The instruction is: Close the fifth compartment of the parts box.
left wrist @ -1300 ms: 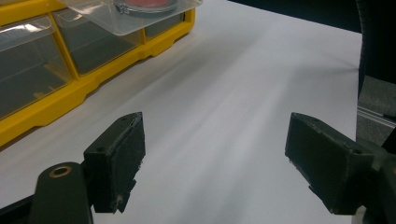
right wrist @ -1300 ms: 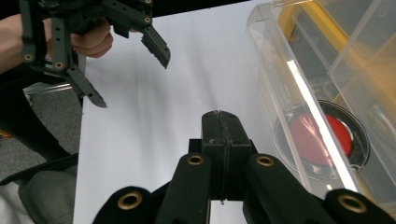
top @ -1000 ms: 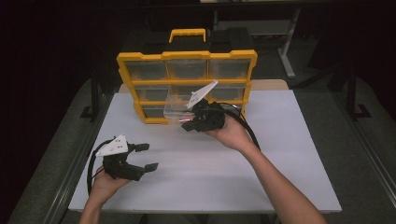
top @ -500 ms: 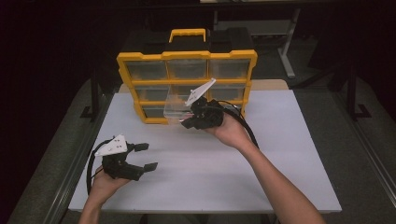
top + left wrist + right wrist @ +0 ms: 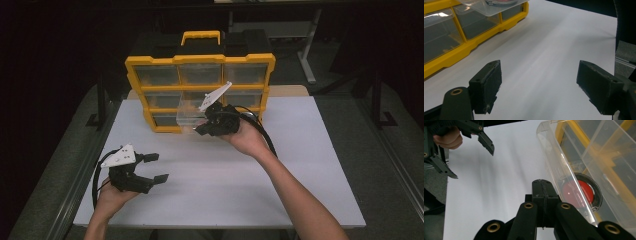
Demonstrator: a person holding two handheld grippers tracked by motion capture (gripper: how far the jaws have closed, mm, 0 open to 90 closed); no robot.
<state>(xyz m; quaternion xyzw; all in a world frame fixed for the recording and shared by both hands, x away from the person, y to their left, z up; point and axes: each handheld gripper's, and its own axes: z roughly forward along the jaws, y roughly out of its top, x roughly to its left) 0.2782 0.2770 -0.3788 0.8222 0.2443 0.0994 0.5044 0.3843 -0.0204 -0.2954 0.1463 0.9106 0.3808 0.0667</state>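
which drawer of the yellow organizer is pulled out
The clear drawer in the middle column, second row, by the right gripper; it holds a round red-centred item. The other drawers sit flush.

a: what does the work sit on?
b: a white tabletop [image 5: 310,165], matte and evenly lit, with a metal rail [image 5: 75,185] along its left edge.
a: and around it?
b: grey carpeted floor [image 5: 395,130] on both sides, then darkness; the back of the room is nearly black.
a: any furniture back there?
b: a pale metal table leg [image 5: 306,55] at the upper right, and a dark upright post [image 5: 101,97] by the table's left corner.
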